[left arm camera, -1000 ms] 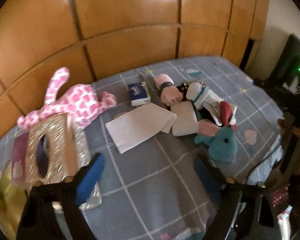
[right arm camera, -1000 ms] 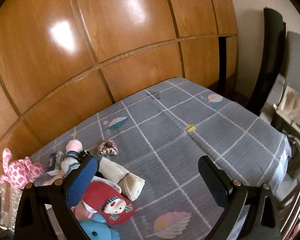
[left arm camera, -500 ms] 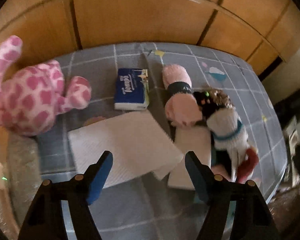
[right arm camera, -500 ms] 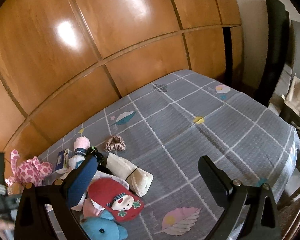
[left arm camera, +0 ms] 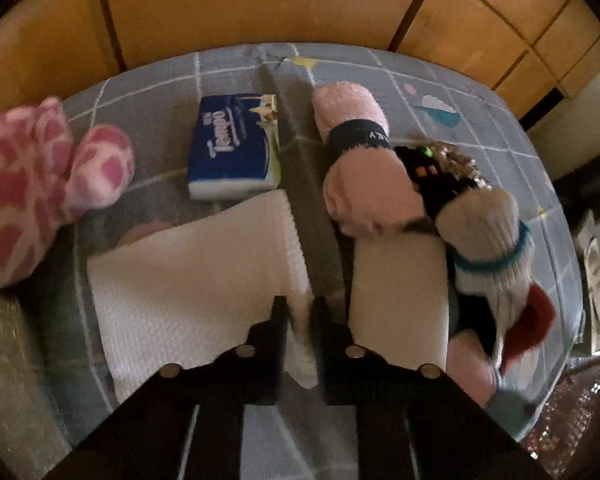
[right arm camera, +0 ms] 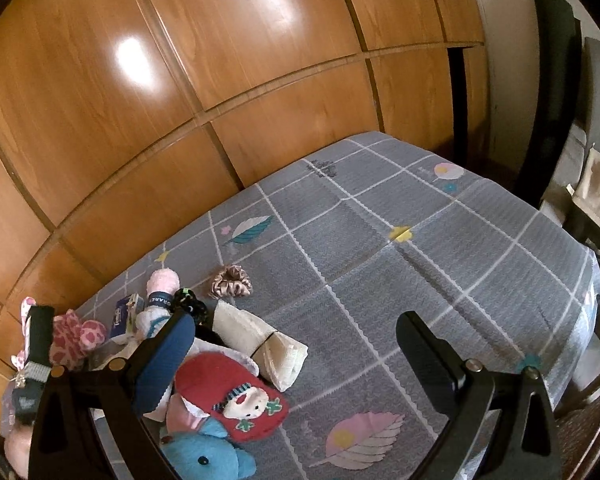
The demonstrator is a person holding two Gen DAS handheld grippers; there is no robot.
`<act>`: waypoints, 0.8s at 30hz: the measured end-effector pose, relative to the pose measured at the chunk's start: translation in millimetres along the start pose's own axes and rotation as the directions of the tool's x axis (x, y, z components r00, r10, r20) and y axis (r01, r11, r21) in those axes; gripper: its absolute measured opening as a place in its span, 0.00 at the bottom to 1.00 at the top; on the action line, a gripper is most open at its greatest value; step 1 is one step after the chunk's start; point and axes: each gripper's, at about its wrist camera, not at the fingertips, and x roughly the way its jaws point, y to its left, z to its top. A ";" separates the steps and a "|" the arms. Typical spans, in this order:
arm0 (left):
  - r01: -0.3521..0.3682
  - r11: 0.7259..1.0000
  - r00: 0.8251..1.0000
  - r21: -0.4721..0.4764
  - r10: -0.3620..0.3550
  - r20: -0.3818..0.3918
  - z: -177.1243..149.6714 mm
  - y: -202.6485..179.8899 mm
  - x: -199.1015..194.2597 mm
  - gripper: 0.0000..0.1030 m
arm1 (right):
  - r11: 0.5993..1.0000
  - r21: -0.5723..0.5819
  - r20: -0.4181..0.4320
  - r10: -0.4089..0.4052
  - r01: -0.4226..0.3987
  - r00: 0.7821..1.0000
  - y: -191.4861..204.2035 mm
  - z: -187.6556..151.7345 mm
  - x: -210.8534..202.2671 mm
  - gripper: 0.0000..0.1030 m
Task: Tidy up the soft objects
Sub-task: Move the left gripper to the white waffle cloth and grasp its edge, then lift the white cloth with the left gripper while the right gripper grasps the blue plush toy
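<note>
A grey bedsheet (right arm camera: 380, 264) with a white grid and small leaf and flower prints covers the bed. Behind its far edge stands a wall of glossy wooden panels (right arm camera: 220, 60). On the right side, past the bed edge, a dark chair (right arm camera: 552, 92) stands near a pale wall.

The soft things lie in a group on the left part of the sheet: a pink spotted plush (left arm camera: 24, 200), a blue tissue pack (left arm camera: 234, 146), a white paper towel (left arm camera: 188, 284), a pink rolled sock (left arm camera: 360, 160), a white sock with a teal stripe (left arm camera: 488, 248), a folded beige cloth (right arm camera: 260, 344), a red Santa hat (right arm camera: 236, 396), a blue plush (right arm camera: 208, 460) and a brown scrunchie (right arm camera: 231, 281) a little apart on the far side.

The left gripper (left arm camera: 300, 320) is clenched on the right edge of the paper towel, whose corner shows between the two fingers. The right gripper (right arm camera: 296, 356) is released, its fingers wide apart above the near part of the sheet.

The right and far parts of the sheet carry only prints, and the sheet hangs down over the right edge.
</note>
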 end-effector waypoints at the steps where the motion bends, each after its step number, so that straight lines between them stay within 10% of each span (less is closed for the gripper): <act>1: 0.015 1.000 1.000 -0.006 -0.015 0.009 -6.3 3.4 -3.6 0.09 | 1.000 0.000 0.002 -0.004 0.004 1.000 0.1 0.0 -0.1 1.00; 14: 0.096 0.988 0.990 0.122 -0.108 0.094 -91.5 -4.8 -43.4 0.06 | 0.997 0.036 -0.051 0.066 -0.064 0.997 -4.7 -0.4 5.9 0.96; 24: 0.037 0.992 0.996 0.124 -0.048 0.080 -101.5 -17.4 -21.8 0.16 | 0.945 -0.076 -0.311 0.281 -0.318 0.908 40.7 -24.5 30.8 0.82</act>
